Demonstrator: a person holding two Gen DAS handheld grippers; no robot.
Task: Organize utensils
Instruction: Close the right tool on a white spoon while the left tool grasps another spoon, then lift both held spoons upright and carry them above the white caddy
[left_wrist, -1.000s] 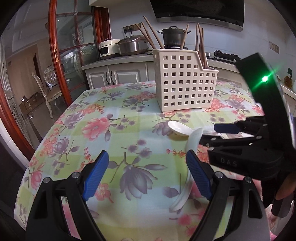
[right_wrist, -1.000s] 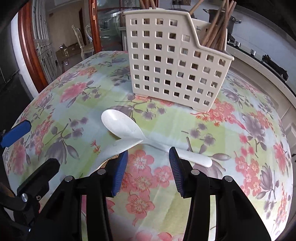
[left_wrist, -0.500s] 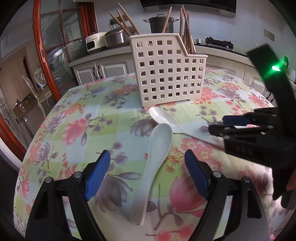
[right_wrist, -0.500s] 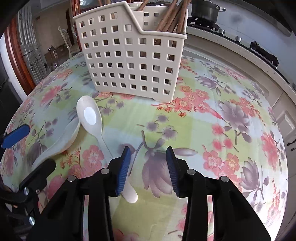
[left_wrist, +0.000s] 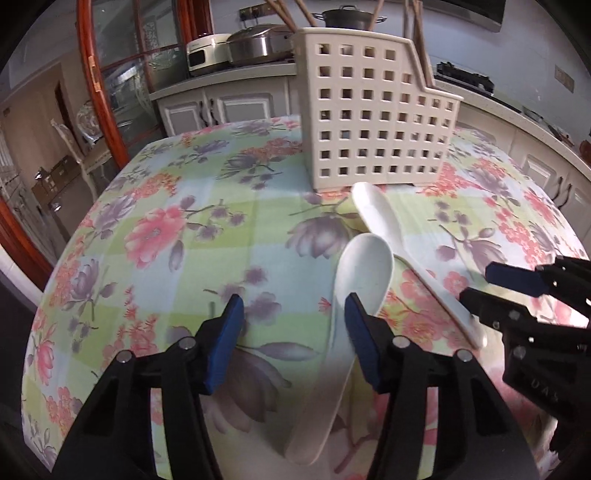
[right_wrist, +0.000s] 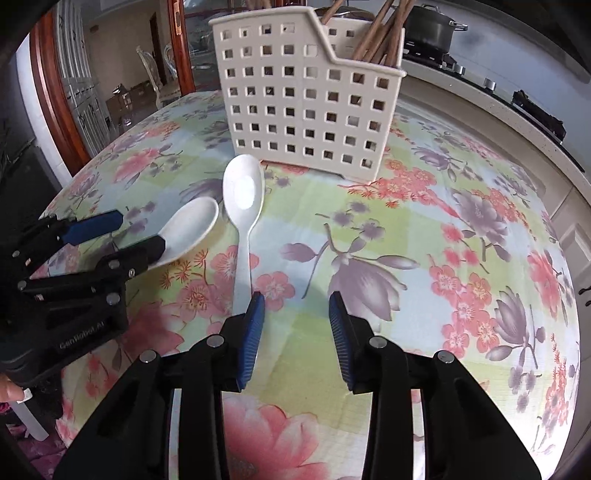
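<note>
Landmark = perforated cream caddy (left_wrist: 376, 122), upright on the floral tablecloth (left_wrist: 192, 240), wooden chopsticks (right_wrist: 384, 37) standing in its lower right compartment.

Left-wrist view, left to right:
- left gripper (left_wrist: 293, 332): in front of the caddy and left of it, jaws apart and just been closing, only bare cloth between the pads. Not gripping.
- near spoon (left_wrist: 354, 295): white, bowl pointing toward the caddy, handle running back toward the camera. Its handle lies beside the gripper's right finger (left_wrist: 364, 343), partly hidden by it; contact can't be told.
- far spoon (left_wrist: 402, 251): bowl just in front of the caddy's base, handle angling right toward the right gripper (left_wrist: 495, 291), whose lower finger covers the handle end.

Right-wrist view, left to right:
- left gripper (right_wrist: 122, 236) in front-left of the caddy, lower finger overlapping the near spoon (right_wrist: 192, 225).
- far spoon (right_wrist: 242, 206): bowl up, just in front of the caddy (right_wrist: 306, 92); handle end reaches the left blue pad (right_wrist: 251, 332), outside the gap.
- right gripper (right_wrist: 297, 306): jaws part-open, just been closing, nothing between them, cloth only.
</note>
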